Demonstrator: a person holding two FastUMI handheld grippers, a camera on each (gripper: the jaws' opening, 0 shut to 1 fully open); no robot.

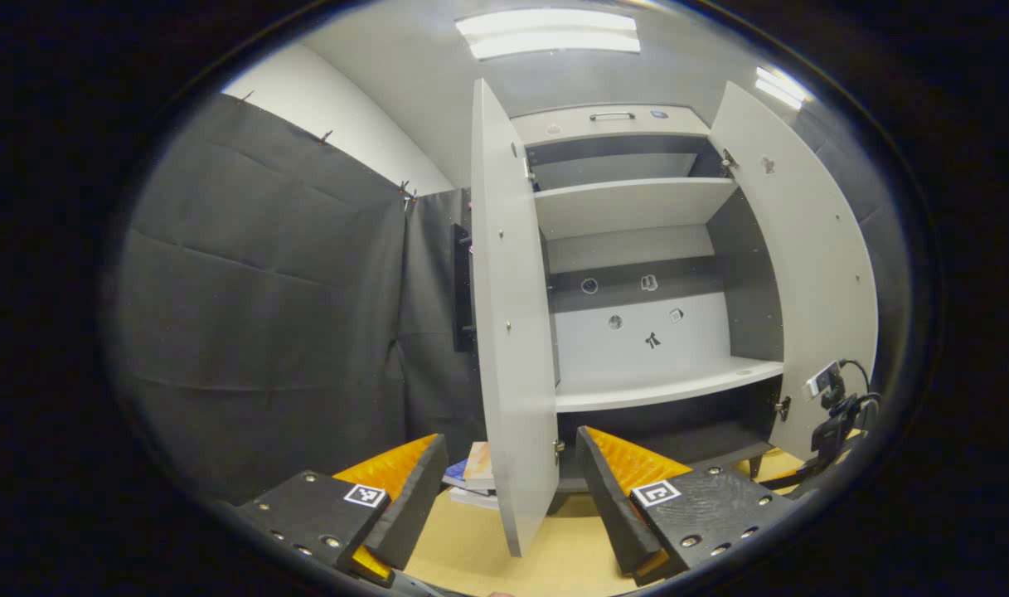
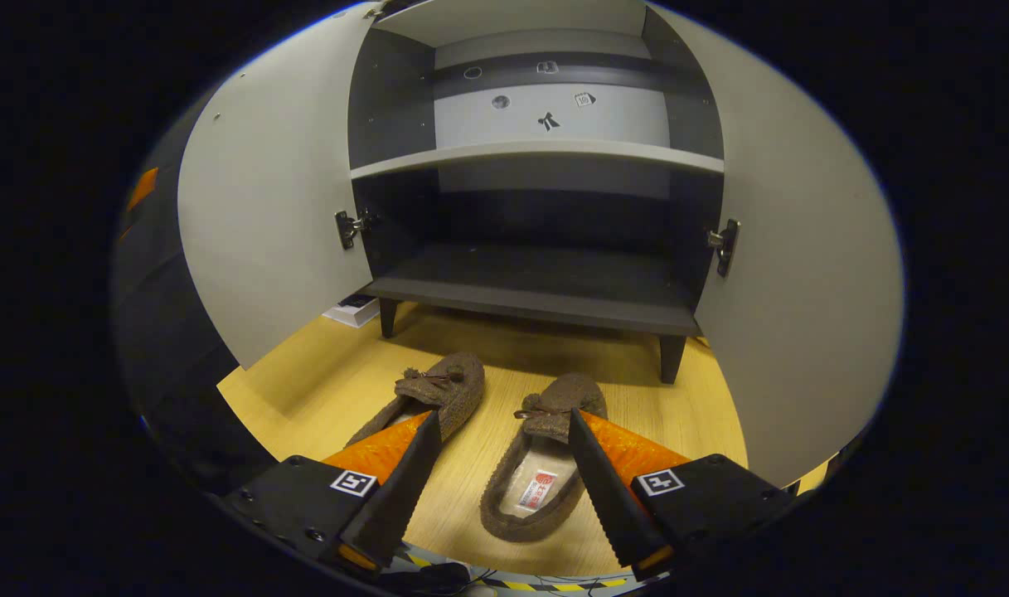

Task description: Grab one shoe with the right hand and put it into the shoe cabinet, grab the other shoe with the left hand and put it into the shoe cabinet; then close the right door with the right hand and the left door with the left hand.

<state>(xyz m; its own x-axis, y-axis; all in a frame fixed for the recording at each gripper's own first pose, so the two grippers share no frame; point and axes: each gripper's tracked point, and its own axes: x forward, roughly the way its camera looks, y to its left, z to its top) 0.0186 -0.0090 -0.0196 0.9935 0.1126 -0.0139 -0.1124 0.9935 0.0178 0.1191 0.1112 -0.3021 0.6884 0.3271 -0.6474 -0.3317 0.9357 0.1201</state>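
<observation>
Two brown slippers lie side by side on the wooden floor in the right gripper view: the left shoe (image 2: 438,391) and the right shoe (image 2: 541,460). My right gripper (image 2: 500,427) hangs open just above them, its right finger (image 2: 603,489) over the right shoe's edge. Behind the shoes stands the shoe cabinet (image 2: 545,290) with both doors swung wide, left door (image 2: 280,215) and right door (image 2: 802,282). My left gripper (image 1: 512,452) is open, held higher, facing the cabinet's left door (image 1: 512,332) edge-on, with white shelves (image 1: 662,385) behind it.
A stack of books (image 1: 471,477) lies on the floor left of the cabinet, also visible as books (image 2: 351,311). A small camera on a stand (image 1: 831,406) sits to the right of the right door (image 1: 802,265). Black cloth walls (image 1: 264,315) close in the left side.
</observation>
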